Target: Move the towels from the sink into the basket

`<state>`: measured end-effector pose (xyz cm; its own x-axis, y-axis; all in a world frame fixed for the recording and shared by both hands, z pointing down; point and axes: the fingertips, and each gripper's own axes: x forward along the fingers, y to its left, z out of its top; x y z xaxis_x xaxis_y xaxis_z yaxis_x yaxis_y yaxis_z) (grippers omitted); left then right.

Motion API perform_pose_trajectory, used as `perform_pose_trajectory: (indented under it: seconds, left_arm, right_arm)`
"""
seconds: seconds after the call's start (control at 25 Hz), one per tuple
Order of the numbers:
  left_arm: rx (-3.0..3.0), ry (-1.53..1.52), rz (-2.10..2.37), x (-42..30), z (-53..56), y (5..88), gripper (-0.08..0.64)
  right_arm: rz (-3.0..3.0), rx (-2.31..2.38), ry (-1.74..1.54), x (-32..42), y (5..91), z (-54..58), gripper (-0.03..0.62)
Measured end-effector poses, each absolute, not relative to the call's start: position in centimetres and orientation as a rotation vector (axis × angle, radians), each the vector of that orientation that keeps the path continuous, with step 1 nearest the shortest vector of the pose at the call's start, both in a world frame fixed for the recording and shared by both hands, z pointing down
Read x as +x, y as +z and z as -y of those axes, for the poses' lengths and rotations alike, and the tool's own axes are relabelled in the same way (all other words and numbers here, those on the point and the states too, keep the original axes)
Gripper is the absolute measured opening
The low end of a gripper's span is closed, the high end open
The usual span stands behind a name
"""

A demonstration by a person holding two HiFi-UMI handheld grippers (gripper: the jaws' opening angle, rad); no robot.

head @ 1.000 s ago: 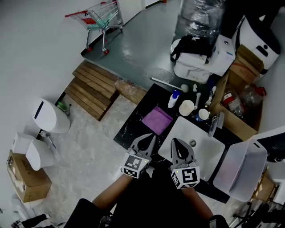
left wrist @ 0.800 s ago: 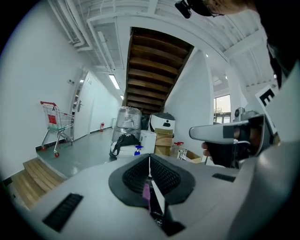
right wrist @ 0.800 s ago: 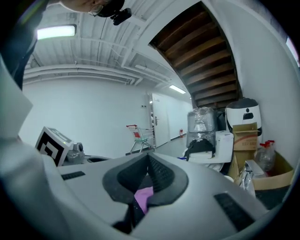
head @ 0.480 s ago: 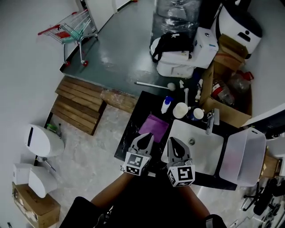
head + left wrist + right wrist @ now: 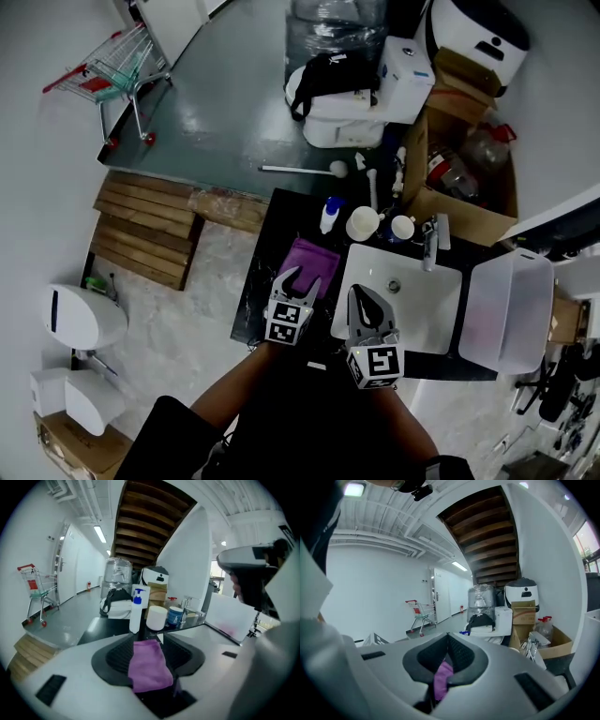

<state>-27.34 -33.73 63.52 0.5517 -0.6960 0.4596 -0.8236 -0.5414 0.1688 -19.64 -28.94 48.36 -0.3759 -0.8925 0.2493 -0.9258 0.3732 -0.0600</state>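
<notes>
Two hand-held grippers hovered at the near edge of a black desk [image 5: 265,251], seen from above. The left gripper [image 5: 297,279] had its jaws spread wide with nothing in its grasp. They pointed toward 12 o'clock at a purple towel [image 5: 314,259], which lay flat on the desk just beyond the tips. The towel showed through the gap in the left gripper view.

At the left gripper's 3 o'clock, the right gripper [image 5: 359,295] had its jaws brought together at the tips and held nothing. It hung over the near-left rim of the white sink [image 5: 422,314]. A sliver of purple showed through the slit behind its tips in the right gripper view.

The towel rested outside the sink, at the basin's 9 o'clock. The pale plastic basket [image 5: 511,305] stood at the sink's 3 o'clock, touching its side.

Farther back, at the sink's 12 o'clock edge, stood the faucet [image 5: 431,246] and, beside it, a small cup [image 5: 403,228] and a white tub [image 5: 362,224]. A pump bottle [image 5: 330,215] stood at 11 o'clock. A shopping cart [image 5: 117,61] stood well apart on the grey floor at 10 o'clock.
</notes>
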Motion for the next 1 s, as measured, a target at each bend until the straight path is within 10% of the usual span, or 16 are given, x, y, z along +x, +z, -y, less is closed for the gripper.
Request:
perform_pose_trajectory:
  seconds: [1.0]
  left_arm:
    - [2.160, 0.952, 1.244, -26.7, 36.1, 74.7, 0.283]
  right_arm:
    - [2.419, 1.675, 0.409, -15.5, 50.0, 32.6, 0.015]
